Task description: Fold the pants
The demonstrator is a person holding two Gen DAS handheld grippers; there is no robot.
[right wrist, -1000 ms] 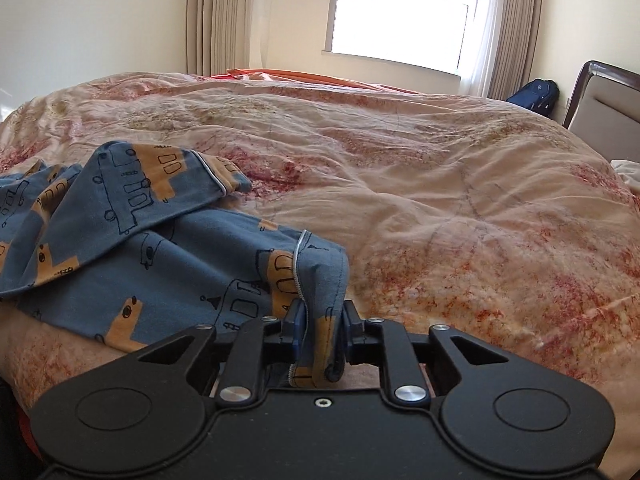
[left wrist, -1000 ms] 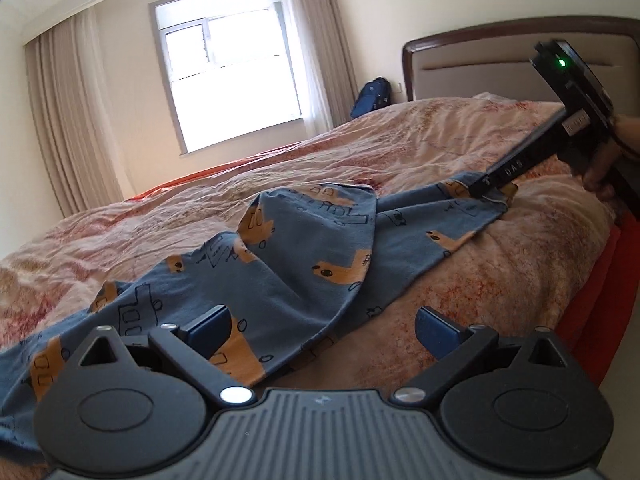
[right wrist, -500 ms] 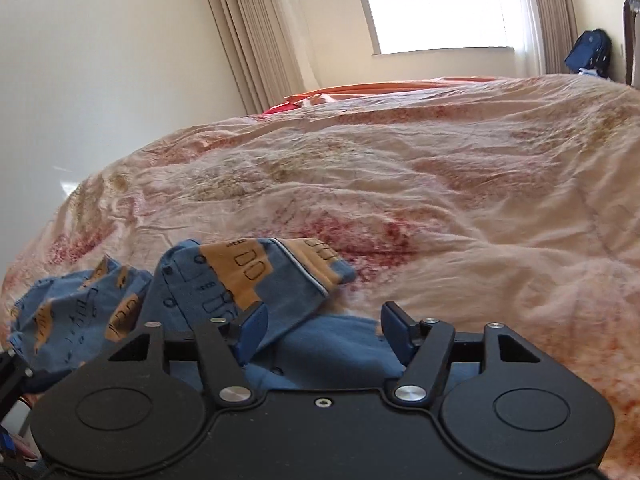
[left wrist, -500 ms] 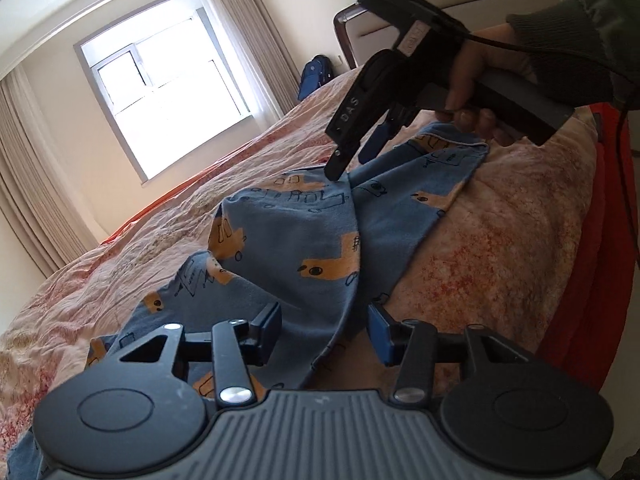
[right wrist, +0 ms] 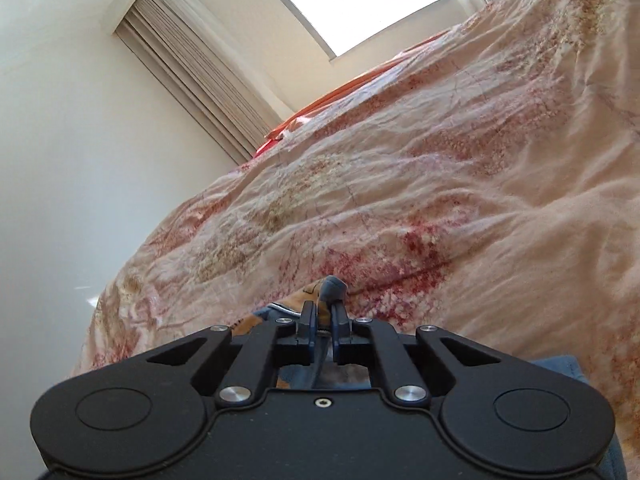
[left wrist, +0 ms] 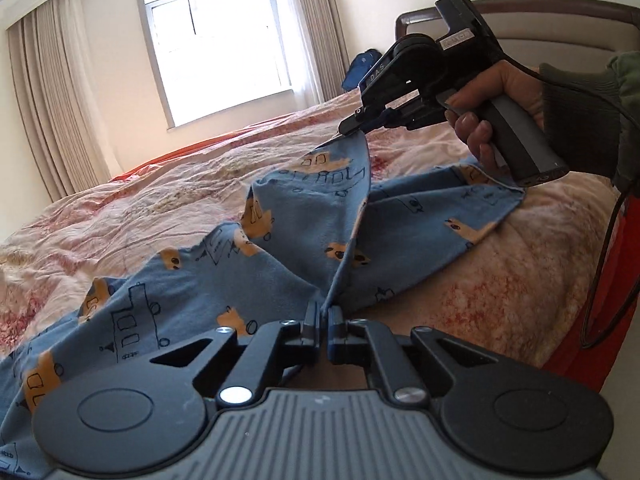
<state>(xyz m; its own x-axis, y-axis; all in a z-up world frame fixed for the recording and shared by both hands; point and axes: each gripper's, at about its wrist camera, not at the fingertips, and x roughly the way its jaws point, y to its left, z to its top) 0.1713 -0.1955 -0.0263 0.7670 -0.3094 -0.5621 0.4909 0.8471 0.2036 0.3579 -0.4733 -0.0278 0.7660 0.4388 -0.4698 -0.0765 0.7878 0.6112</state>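
Note:
Blue pants (left wrist: 304, 240) with an orange print lie spread on the bed, one part pulled up into a ridge. My left gripper (left wrist: 324, 314) is shut on a fold of the pants at the near edge. My right gripper (left wrist: 352, 128) is shut on a corner of the pants and lifts it above the bed, at the upper right of the left wrist view. In the right wrist view the right gripper (right wrist: 324, 312) pinches a bit of the pants (right wrist: 330, 286); the rest hangs hidden below it.
The bed has a pink flowered quilt (left wrist: 132, 208) (right wrist: 440, 160) and a headboard (left wrist: 560, 36) at the right. A red sheet (left wrist: 624, 280) shows at the bed's right edge. A window with curtains (left wrist: 220, 40) and a blue bag (left wrist: 360, 68) are beyond.
Both grippers have closed on the pants. The right gripper has lifted its corner up off the bed, pulling the cloth taut between the two grippers.

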